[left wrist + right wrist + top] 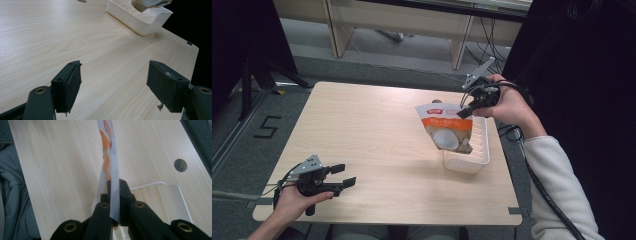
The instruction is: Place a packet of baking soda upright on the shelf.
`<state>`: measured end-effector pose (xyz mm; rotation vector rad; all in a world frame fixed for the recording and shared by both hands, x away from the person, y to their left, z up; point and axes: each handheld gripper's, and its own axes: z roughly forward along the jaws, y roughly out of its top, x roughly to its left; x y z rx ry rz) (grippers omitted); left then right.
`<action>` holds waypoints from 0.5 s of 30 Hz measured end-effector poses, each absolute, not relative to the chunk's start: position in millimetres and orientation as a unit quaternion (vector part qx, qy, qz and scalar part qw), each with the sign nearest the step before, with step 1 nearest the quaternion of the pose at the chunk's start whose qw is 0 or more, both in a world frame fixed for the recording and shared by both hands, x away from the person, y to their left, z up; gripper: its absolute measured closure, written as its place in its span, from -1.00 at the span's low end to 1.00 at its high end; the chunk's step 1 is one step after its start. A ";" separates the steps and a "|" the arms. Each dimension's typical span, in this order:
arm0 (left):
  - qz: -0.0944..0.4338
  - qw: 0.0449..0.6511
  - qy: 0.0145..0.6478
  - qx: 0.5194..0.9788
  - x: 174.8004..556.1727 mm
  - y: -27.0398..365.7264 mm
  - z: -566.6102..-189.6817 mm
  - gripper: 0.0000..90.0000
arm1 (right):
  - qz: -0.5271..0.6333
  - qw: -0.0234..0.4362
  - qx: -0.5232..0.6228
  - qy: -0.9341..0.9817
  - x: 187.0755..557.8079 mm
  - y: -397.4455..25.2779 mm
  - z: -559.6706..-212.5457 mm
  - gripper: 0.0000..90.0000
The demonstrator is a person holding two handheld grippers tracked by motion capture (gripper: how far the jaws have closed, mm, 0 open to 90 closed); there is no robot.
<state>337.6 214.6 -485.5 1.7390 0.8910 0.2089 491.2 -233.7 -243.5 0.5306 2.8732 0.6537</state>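
Over the pale wooden table (377, 145), your right gripper (464, 111) holds an orange-and-white snack pouch (447, 131) by its top corner, jaws clamped on the flat seal, and the pouch hangs tilted with its lower end over the white plastic tray (479, 160) at the table's right side; judging by that, you are lowering the pouch into the tray. Keep the clamp firm on the seal, swing the pouch's hanging bottom in toward the tray's middle, and lower until the tray floor takes its weight before you let the jaws part, or the pouch may catch the near rim and tip out. The tray sits close to the table's right edge, with dark floor beyond, so work from the table side and do not drift outward. Wide bare wood lies to the left and near side, giving ample room to withdraw. A small round cable hole (180, 165) lies off to one side in the right gripper view. Your left gripper (343, 175) rests well apart at the near left corner, jaws spread and holding nothing, clear of the work
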 end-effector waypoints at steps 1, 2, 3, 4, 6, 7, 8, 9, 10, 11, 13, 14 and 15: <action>0.088 0.555 0.377 0.736 337.6 214.6 -485.5 -0.41 | 0.217 0.074 0.177 0.957 491.1 -234.4 -243.5 1.00; 0.089 0.555 0.377 0.736 337.5 214.6 -485.4 -0.41 | 0.217 0.074 0.177 0.957 491.1 -234.4 -243.5 1.00; 0.089 0.555 0.377 0.736 337.6 214.5 -485.4 -0.41 | 0.216 0.073 0.180 0.957 490.9 -237.3 -244.1 1.00; 0.089 0.555 0.377 0.736 337.5 214.5 -485.4 -0.41 | 0.216 0.073 0.180 0.957 490.9 -237.3 -244.1 1.00; 0.089 0.555 0.378 0.736 337.6 214.5 -485.5 -0.41 | 0.215 0.072 0.181 0.957 491.1 -240.6 -244.6 1.00; 0.089 0.555 0.378 0.736 337.6 214.4 -485.6 -0.41 | 0.214 0.072 0.178 0.958 491.3 -242.6 -245.6 1.00; 0.089 0.555 0.378 0.736 337.7 214.4 -485.6 -0.41 | 0.214 0.072 0.178 0.958 491.3 -242.6 -245.6 1.00; 0.089 0.555 0.379 0.735 337.7 214.3 -485.7 -0.41 | 0.214 0.071 0.176 0.958 491.3 -243.8 -245.7 1.00; 0.086 0.555 0.384 0.733 337.4 213.9 -485.8 -0.41 | 0.211 0.071 0.182 0.958 490.5 -245.0 -245.5 1.00; 0.086 0.555 0.384 0.733 337.5 213.9 -485.9 -0.41 | 0.211 0.070 0.181 0.958 490.1 -245.9 -245.7 1.00; 0.086 0.555 0.385 0.733 337.6 213.9 -486.0 -0.41 | 0.210 0.070 0.177 0.959 491.5 -248.5 -245.9 1.00; 0.087 0.554 0.385 0.733 337.7 213.9 -486.0 -0.41 | 0.209 0.071 0.181 0.959 491.2 -249.6 -245.1 1.00; 0.087 0.555 0.385 0.733 337.7 213.9 -486.0 -0.41 | 0.208 0.073 0.182 0.958 491.4 -250.8 -244.4 1.00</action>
